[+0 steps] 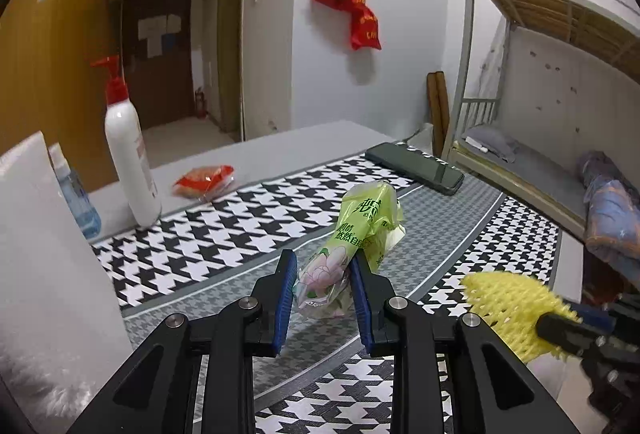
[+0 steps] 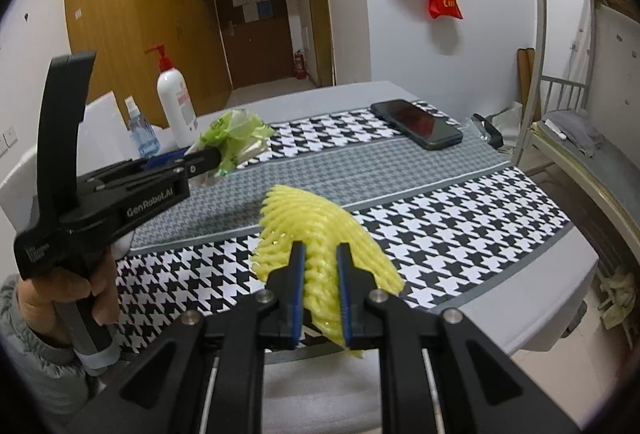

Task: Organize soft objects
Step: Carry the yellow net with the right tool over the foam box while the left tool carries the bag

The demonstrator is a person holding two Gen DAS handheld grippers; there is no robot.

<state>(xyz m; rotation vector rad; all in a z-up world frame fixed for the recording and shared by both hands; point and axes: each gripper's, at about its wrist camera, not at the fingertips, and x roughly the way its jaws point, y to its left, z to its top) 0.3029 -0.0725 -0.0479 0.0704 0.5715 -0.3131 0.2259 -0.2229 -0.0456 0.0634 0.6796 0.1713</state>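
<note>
My left gripper is shut on a green tissue pack and holds it above the houndstooth cloth. The pack and the left gripper also show in the right wrist view, at the left. My right gripper is shut on a yellow foam net and holds it above the table's near edge. The net shows at the right of the left wrist view. A small red snack packet lies on the grey table beyond the cloth.
A white pump bottle and a blue spray bottle stand at the left. A black phone lies at the cloth's far right. A white box stands at the near left. A bunk bed is to the right.
</note>
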